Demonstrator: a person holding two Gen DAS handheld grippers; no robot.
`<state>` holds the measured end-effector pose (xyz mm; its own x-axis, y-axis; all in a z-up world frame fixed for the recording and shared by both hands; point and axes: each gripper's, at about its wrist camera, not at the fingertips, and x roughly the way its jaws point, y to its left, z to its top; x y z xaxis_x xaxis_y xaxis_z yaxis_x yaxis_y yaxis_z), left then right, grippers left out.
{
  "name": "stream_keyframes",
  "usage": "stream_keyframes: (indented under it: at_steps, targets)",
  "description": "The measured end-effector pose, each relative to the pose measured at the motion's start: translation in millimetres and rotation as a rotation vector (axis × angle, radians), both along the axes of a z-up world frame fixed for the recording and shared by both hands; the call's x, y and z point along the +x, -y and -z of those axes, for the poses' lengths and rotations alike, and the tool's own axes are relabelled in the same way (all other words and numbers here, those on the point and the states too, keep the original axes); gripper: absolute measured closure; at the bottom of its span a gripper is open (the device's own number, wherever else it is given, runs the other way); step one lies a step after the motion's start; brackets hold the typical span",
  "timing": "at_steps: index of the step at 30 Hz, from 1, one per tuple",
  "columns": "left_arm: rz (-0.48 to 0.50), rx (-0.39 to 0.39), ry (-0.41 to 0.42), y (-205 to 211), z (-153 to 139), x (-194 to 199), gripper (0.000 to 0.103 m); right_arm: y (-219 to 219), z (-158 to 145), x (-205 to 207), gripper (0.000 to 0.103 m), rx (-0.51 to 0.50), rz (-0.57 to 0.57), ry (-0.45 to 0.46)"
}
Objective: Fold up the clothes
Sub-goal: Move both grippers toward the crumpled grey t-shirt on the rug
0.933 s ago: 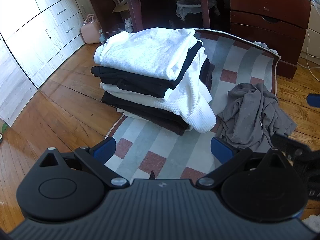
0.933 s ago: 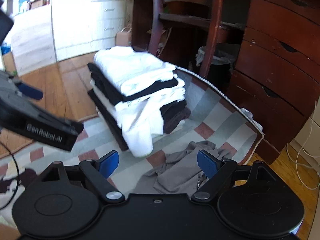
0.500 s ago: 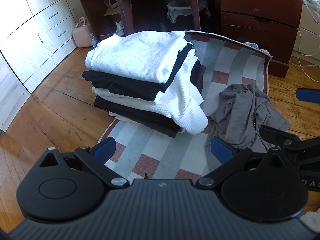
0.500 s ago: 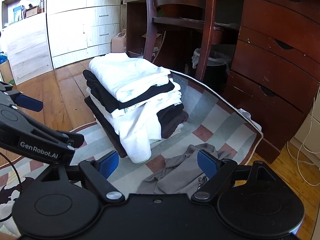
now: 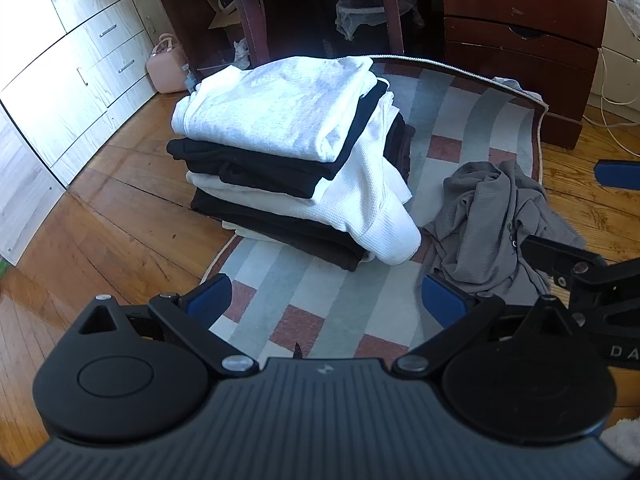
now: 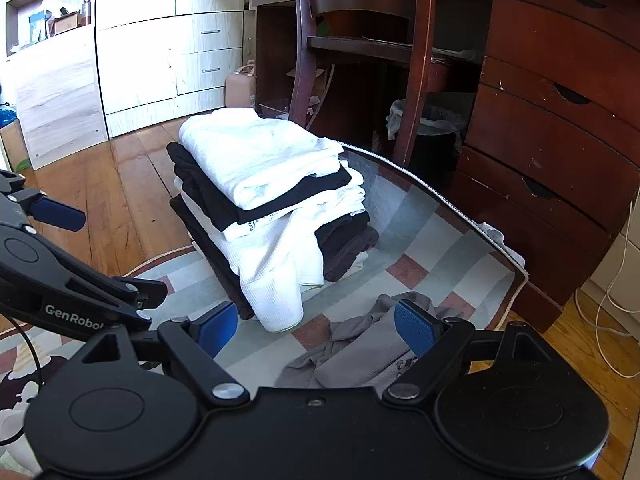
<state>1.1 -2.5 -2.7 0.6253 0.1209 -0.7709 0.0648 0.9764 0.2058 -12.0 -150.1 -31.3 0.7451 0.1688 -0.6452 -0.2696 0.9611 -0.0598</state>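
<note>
One stack of folded knits, white and black, on striped rug. One crumpled grey hoodie beside it. Left gripper and right gripper spread wide, empty.

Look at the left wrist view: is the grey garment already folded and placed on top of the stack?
No: the grey garment lies crumpled on the rug beside the stack of folded clothes, whose top piece is white.
</note>
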Motion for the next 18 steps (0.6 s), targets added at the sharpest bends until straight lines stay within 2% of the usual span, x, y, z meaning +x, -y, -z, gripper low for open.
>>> stream_keyframes:
  at_steps: [18]
  targets:
    - [0.031,-0.011,-0.026,10,11,19,0.0,8,7,9,0.014,0.022,0.0,-0.022]
